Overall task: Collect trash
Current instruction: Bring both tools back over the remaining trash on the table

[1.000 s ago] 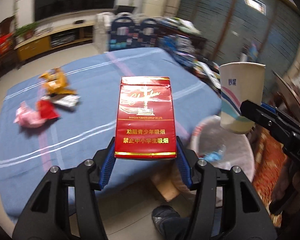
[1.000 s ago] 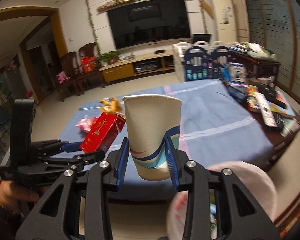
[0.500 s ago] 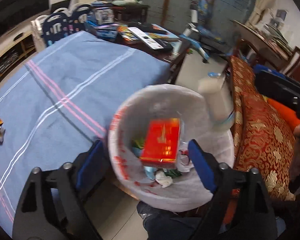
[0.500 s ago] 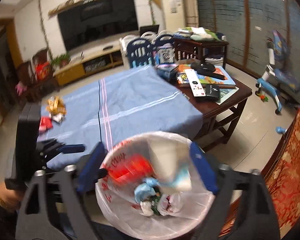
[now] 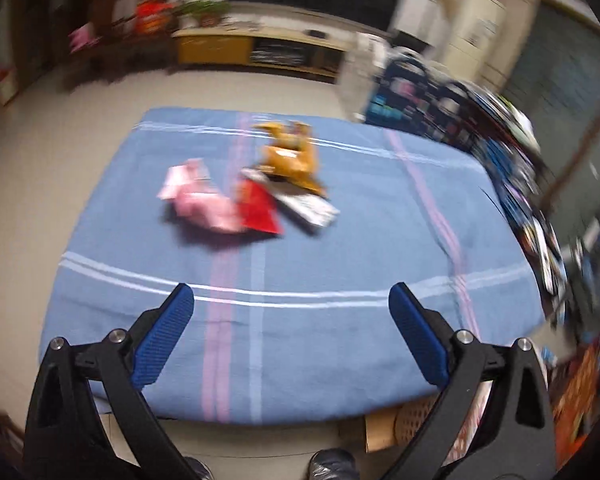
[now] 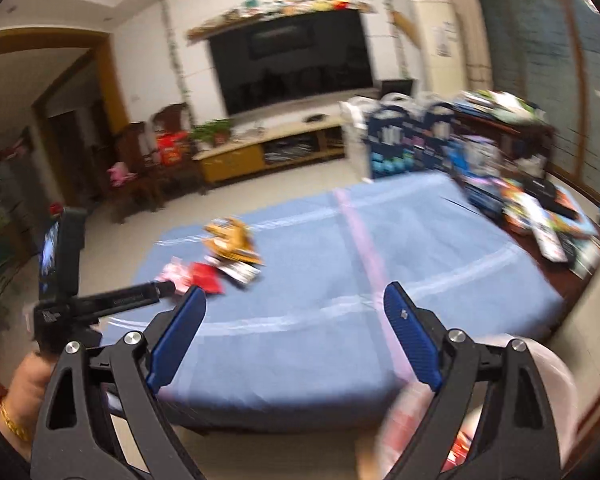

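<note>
The left gripper [image 5: 290, 304] hangs over the near edge of the bench [image 5: 340, 240], its blue fingers [image 5: 162, 334] spread wide with nothing between them. The right gripper [image 6: 294, 304] is likewise wide apart and holds nothing, facing the same blue striped cloth. The remaining trash sits in a small heap toward the far left part of the bench: a pink wrapper [image 5: 198, 200] touching a red wrapper [image 5: 258, 210], with a silver-and-black packet [image 5: 310, 208] just beside them and an orange snack bag [image 5: 292, 156] behind. In the right wrist view, the white-lined bin [image 6: 540, 384] shows at the lower right, beside the bench's near corner, blurred.
</note>
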`<state>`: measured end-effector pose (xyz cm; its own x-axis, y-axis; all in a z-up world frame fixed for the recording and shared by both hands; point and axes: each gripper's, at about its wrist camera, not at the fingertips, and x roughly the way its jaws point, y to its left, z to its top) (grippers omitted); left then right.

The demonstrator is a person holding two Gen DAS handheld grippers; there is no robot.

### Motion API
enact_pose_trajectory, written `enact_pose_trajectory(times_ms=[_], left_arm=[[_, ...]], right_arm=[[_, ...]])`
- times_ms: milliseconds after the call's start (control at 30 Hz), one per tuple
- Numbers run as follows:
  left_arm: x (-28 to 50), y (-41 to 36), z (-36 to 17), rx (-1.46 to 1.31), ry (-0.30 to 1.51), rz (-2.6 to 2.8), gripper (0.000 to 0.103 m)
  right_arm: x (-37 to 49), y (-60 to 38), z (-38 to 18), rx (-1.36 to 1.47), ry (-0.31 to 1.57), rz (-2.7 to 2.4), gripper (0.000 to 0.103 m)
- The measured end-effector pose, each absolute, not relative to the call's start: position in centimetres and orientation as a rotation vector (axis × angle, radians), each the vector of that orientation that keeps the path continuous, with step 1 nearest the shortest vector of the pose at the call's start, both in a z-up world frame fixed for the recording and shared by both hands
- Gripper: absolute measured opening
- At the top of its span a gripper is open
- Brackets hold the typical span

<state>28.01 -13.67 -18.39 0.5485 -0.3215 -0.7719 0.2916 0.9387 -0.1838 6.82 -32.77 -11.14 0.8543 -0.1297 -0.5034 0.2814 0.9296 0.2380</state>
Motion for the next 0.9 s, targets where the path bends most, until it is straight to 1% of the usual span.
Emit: enact_pose_trajectory(times_ms=[67, 233, 300, 333, 367, 433, 700, 900], left_arm=[[29.9, -9.7, -18.1, -0.102, 0.92, -0.272, 0.098], [33.4, -4.0, -18.6, -0.124, 0.921, -0.148, 0.099], [34.0, -3.4, -19.0, -0.124, 0.932, -0.13, 0.099], [34.3, -3.1, -19.3, -0.119, 0.938, -0.122, 0.099], [34.2, -3.0, -19.3, -0.114, 0.937, -0.118, 0.099], [34.1, -3.5, -19.5, -0.091, 0.936, -0.12, 0.099], [32.9, -5.7, -19.2, -0.016, 0.922, -0.159, 0.099], [32.8, -4.3, -19.4, -0.053, 0.933, -0.133, 0.099]], right_arm=[[10.4, -30.8, -10.2, 0.296, 0.475, -0.173, 0.089], [17.2, -28.2, -9.0, 0.311, 0.445, -0.102, 0.089], [18.5, -27.5, -9.8, 0.298, 0.431, -0.097, 0.089], [19.0, -26.8, -11.2, 0.271, 0.445, -0.098, 0.089], [19.2, -26.5, -12.3, 0.251, 0.473, -0.102, 0.089], [20.5, -25.8, -14.4, 0.241, 0.599, -0.094, 0.089], [21.0, -25.4, -14.3, 0.222, 0.603, -0.062, 0.089], [23.2, -24.5, -16.3, 0.178, 0.665, -0.045, 0.089]])
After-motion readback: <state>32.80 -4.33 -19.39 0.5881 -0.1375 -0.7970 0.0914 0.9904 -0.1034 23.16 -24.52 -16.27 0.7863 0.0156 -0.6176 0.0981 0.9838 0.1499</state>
